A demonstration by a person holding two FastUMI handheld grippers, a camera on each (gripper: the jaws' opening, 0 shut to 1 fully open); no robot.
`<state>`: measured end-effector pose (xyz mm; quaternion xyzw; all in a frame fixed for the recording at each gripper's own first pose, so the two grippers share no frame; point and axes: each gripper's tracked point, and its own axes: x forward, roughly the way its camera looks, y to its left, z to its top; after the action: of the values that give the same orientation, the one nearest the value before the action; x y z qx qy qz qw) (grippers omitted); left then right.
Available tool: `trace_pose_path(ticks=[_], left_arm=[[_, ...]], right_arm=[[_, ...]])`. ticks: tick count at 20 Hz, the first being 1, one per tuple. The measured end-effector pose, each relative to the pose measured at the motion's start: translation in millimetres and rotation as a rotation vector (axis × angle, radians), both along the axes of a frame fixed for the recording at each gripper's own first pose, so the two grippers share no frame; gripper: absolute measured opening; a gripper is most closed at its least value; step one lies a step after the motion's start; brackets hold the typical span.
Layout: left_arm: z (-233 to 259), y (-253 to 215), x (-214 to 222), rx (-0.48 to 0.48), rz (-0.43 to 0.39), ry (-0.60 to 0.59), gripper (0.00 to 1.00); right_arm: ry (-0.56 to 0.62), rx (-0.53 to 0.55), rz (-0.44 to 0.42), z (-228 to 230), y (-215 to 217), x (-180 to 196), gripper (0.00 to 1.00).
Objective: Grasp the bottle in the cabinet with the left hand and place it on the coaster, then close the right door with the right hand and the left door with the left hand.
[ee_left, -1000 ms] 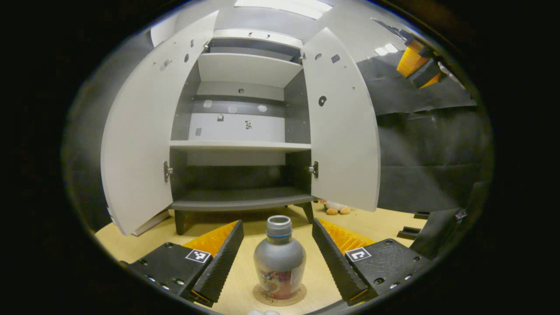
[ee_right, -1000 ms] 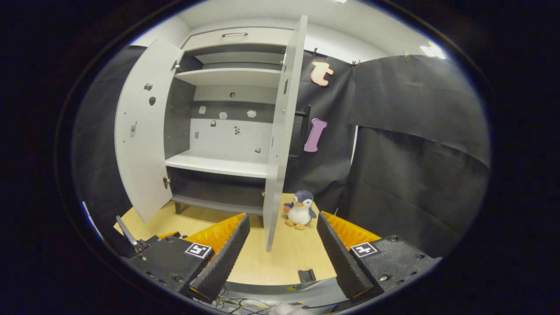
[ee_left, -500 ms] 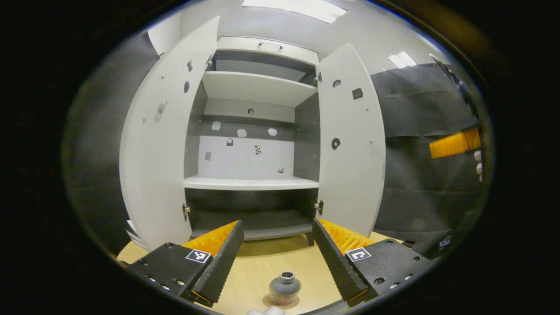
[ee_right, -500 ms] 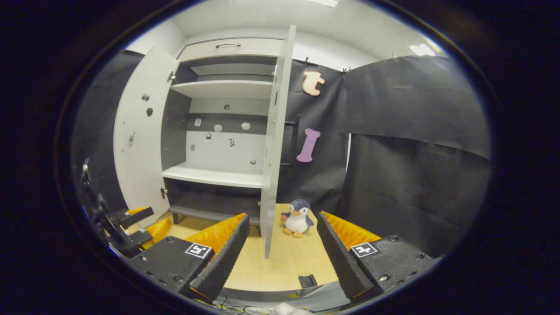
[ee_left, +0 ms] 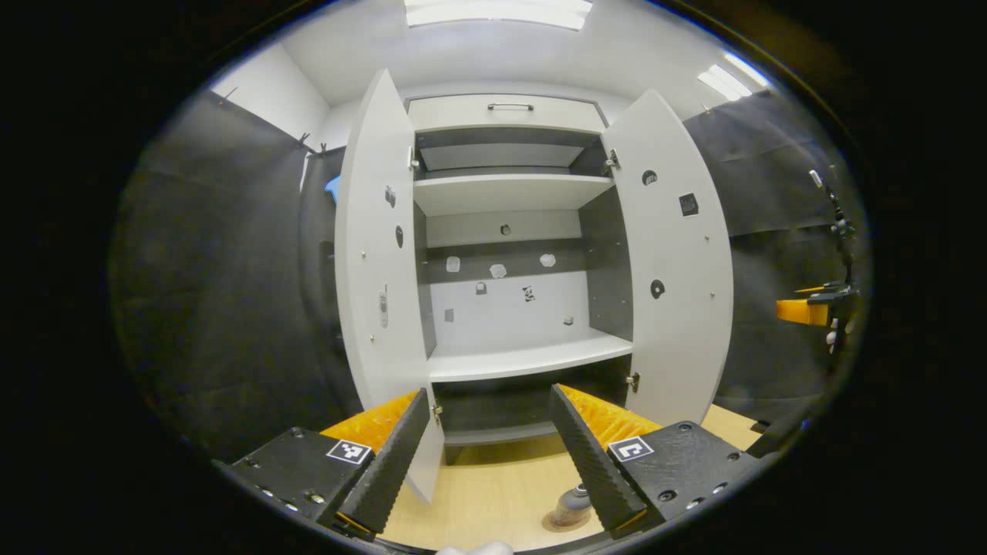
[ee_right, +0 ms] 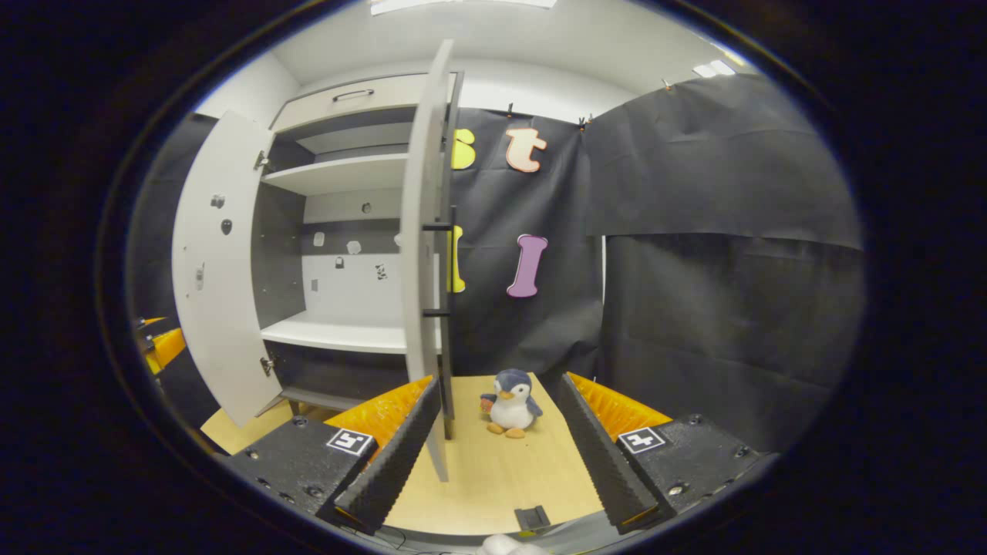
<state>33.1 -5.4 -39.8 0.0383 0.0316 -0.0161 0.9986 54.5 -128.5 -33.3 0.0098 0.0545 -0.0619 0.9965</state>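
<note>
Bottle [ee_left: 572, 502] stands upright on the coaster [ee_left: 557, 525] on the wooden table [ee_left: 493, 493], low in the left gripper view and partly hidden behind one finger of the left gripper [ee_left: 487, 455]. Only its cap and shoulder show; whether it sits centred on the coaster cannot be told. Placement step judged done.

Left gripper: jaws spread wide, nothing between them, raised above and apart from the bottle. Right gripper [ee_right: 497, 451]: jaws likewise spread, empty.

Both cabinet doors stand open. Cabinet [ee_left: 505, 231] shelves appear bare, apart from small marks on the back panel.

Relation for the coming move: in the right gripper view the right door [ee_right: 422, 262] shows nearly edge-on, just to the left of centre between the fingers and ahead of them, long axis vertical. Its dark handle [ee_right: 447, 262] sits on the outer face, turned toward the booth wall. The right gripper lies on that outer side, so a push on that face should swing the door shut. Gap between fingertip and door edge cannot be judged; no contact is visible.

Left door [ee_left: 382, 293] is the one nearer the left gripper, its lower edge just behind one finger in that view.

Right gripper also shows far off at the left gripper view's edge, too small to read. Plush penguin [ee_right: 509, 401] sits on the table beyond the door's foot, clear of its closing swing by my estimate.
</note>
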Motion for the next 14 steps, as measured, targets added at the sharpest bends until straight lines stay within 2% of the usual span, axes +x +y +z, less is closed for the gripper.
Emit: trace_pose_path(ticks=[3,4,5,6,8,10,12,14], left_arm=[[5.9,-15.9,-7.3,-0.033,0.039,0.014,0.96],[7.8,-23.0,-9.1,-0.049,0.048,0.014,0.99],[7.8,-28.4,-8.3,-0.062,0.059,0.022,0.96],[8.0,-34.0,-8.8,-0.072,0.075,0.029,0.99],[10.5,-43.1,-8.7,-0.084,0.114,0.032,0.99],[12.5,-51.3,-11.9,-0.081,0.148,0.024,0.96],[14.0,-52.4,-13.1,-0.063,0.184,0.02,1.0],[12.0,-55.9,-18.2,-0.057,0.201,0.023,0.99]], right_arm=[[-0.001,0.042,0.018,6.4,-36.3,35.3,1.0],[-0.006,0.056,0.025,10.7,-47.5,47.2,1.0],[-0.011,0.065,0.037,14.9,-55.8,60.1,0.99],[-0.016,0.069,0.055,19.3,-62.7,72.7,0.99],[-0.02,0.075,0.096,26.4,-73.1,94.2,0.99],[-0.022,0.087,0.157,34.7,-71.6,114.0,1.0],[-0.018,0.09,0.209,39.6,-65.7,129.6,1.0],[-0.023,0.09,0.249,44.8,-57.7,134.4,0.99]])
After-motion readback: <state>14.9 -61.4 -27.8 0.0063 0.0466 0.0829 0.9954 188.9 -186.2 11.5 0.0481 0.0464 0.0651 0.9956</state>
